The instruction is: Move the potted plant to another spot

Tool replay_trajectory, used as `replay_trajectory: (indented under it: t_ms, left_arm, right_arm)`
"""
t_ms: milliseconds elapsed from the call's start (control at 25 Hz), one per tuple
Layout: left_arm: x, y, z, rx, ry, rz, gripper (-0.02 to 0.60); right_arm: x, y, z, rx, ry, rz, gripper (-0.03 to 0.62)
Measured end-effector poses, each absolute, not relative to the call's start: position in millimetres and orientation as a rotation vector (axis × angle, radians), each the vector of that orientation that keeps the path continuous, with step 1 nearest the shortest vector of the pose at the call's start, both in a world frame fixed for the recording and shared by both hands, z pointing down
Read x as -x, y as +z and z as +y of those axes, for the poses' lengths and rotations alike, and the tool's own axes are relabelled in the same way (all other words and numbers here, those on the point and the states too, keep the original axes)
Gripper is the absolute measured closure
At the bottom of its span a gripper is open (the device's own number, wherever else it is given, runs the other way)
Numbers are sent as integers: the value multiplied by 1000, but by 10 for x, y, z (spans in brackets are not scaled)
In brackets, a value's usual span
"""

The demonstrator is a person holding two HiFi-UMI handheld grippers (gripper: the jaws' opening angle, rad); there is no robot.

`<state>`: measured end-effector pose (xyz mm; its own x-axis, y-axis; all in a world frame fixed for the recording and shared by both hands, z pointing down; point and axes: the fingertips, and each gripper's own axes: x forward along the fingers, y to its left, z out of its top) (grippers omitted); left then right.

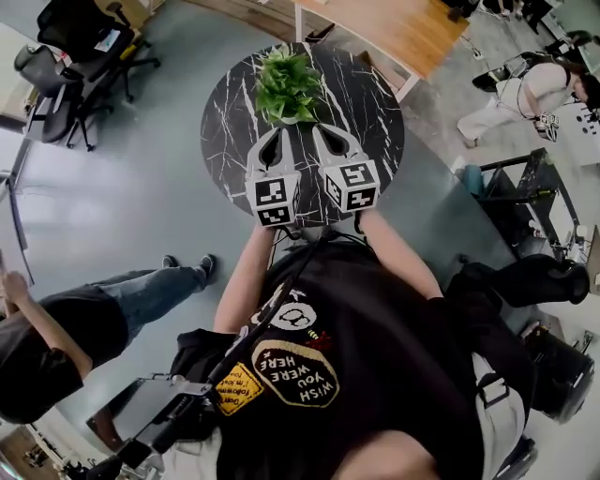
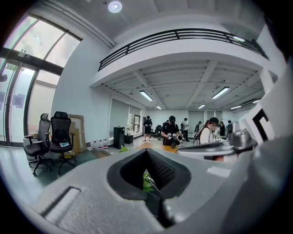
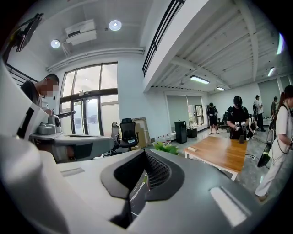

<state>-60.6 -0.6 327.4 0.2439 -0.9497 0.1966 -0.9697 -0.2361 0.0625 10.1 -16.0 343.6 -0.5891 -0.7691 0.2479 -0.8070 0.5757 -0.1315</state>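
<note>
The potted plant (image 1: 286,82) is seen on the far part of the round black marbled table (image 1: 225,141), its green leaves spread above a pale pot. The left hand-held gripper (image 1: 275,134) and the right hand-held gripper (image 1: 323,133) are held side by side over the middle of the table. Both are pointed at the pot from the near side, with their tips just beside it; whether it is touched cannot be told. In each gripper view the jaws are closed together with nothing clamped, and only green leaves and the table top are glimpsed through the gap behind the tips. Black office chairs (image 1: 70,56) are placed left of the table, and a wooden-topped table (image 1: 403,28) beyond it
</note>
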Motion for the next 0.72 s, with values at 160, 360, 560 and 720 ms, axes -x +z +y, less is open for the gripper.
replay_trajectory:
  t_ms: [160, 360, 560, 720]
  left_arm:
    - [586, 3282, 36, -2335, 179, -1827, 577]
    - [578, 3318, 84, -2326, 185, -1829, 577]
    - [555, 3333, 123, -2319, 186, -1829, 577]
    - [530, 3317, 145, -2319, 180, -1833, 577]
  right_arm:
    - [-107, 3415, -123, -1326, 342, -2649, 592]
    - [-109, 3416, -81, -1322, 330, -2648, 592]
    - [-136, 3410, -50, -1319, 321, -2642, 592]
    - [-167, 3413, -29, -1316, 319, -2642, 592]
